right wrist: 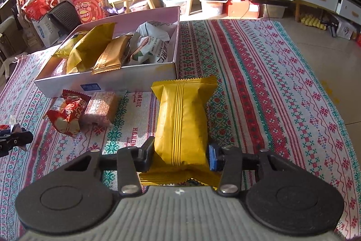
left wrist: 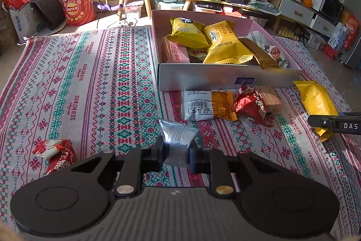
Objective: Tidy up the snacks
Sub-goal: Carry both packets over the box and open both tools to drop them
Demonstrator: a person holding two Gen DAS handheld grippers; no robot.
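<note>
A white cardboard box (left wrist: 225, 77) holding several snack packets stands on the patterned cloth (left wrist: 90, 83). My left gripper (left wrist: 176, 154) is shut on a small silver foil packet (left wrist: 178, 139), pinched at its near end. My right gripper (right wrist: 180, 156) is shut on a long yellow packet (right wrist: 182, 119), whose far end points toward the box (right wrist: 126, 78). In the left wrist view that yellow packet (left wrist: 315, 103) lies at the right with the right gripper's fingers (left wrist: 334, 123) on it.
Before the box lie a white-and-orange packet (left wrist: 207, 105), a red packet (left wrist: 250, 105) and a brown wafer block (left wrist: 270, 98). A red-and-white packet (left wrist: 58, 153) lies at the left. Cabinets, bags and crates crowd the floor beyond the cloth.
</note>
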